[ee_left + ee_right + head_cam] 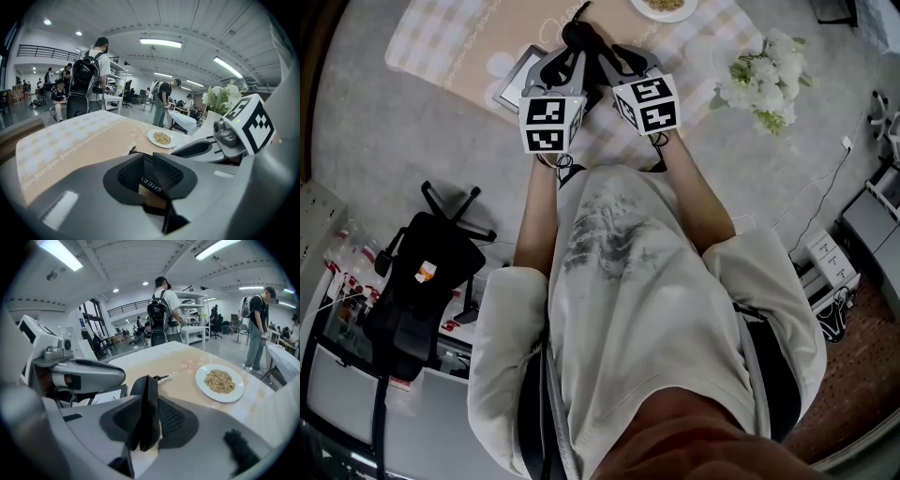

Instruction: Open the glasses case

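Observation:
The black glasses case (584,37) sits at the far side of the table, with both grippers meeting on it. My left gripper (572,58) comes in from the left. Its jaws stand a little apart, and a black edge of the case (152,183) with white print lies low between the pads without being pressed. My right gripper (606,58) comes in from the right. The case (145,399) stands edge-on between its jaws, leaning on the left finger, and the right pad (172,417) shows bare beside it.
A white plate of grains (666,7) lies beyond the case on the checked tablecloth (441,47). A framed picture (517,82) lies left of the grippers and white flowers (764,75) stand at the right. A black office chair (422,281) is beside me. People stand in the background.

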